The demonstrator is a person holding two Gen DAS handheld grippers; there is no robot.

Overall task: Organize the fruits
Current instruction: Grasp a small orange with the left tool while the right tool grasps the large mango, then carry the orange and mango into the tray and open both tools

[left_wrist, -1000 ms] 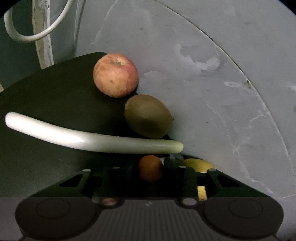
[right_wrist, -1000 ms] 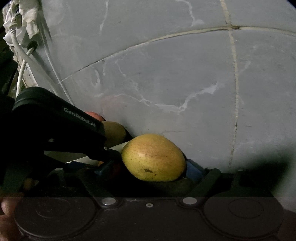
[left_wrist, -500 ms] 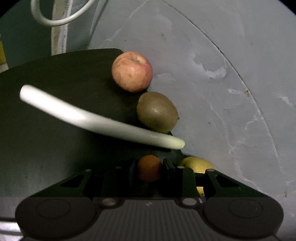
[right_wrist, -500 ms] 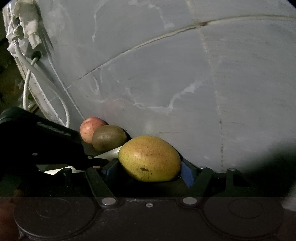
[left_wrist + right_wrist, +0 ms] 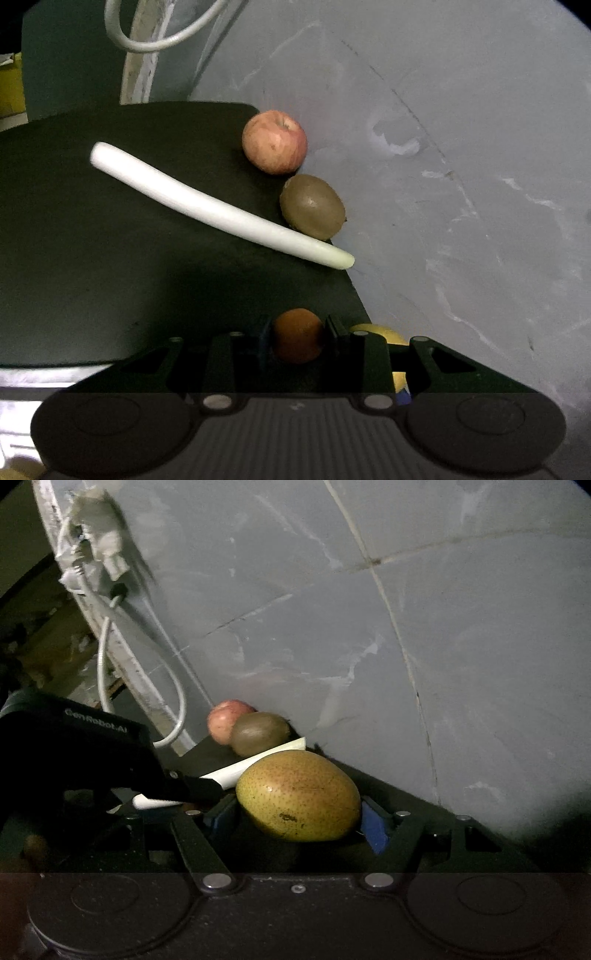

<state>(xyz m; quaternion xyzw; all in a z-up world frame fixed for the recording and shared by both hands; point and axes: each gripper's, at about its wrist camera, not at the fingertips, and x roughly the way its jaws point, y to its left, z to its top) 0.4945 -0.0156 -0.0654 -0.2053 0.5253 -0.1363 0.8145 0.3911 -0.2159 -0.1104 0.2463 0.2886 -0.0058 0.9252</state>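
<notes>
From the left wrist view, the left gripper point(image 5: 297, 334) is clenched on a small orange fruit point(image 5: 297, 336), its dark fingers pressing the fruit from both sides low in the middle of the picture; beyond it spreads a dark surface point(image 5: 92, 258) with a rounded far corner; on that surface lies a long white stalk point(image 5: 218, 206), slightly curved, running from the upper left down to the right edge; a kiwi point(image 5: 313, 211) sits at the right edge of the surface, touching the stalk near its lower end; an apple point(image 5: 275, 142), red and yellow with its stem dimple turned up, stands just behind the kiwi, close to it or touching; a grey marbled wall point(image 5: 461, 147) fills the right side; a white cable point(image 5: 162, 37) loops at the top left; a sliver of a yellow-green pear point(image 5: 380, 332) peeks out just right of the gripper's fingers.

From the right wrist view, the right gripper point(image 5: 299, 812) grasps the pear point(image 5: 299, 795), a blue pad against each end of it; the left gripper's black body point(image 5: 81, 757) crosses in from the left, partly over the white stalk point(image 5: 258, 762); behind the pear sit the kiwi point(image 5: 258, 733) and, partly hidden by it, the apple point(image 5: 223, 720), both against the grey wall point(image 5: 406, 627); white cables point(image 5: 105, 672) hang at the left.
</notes>
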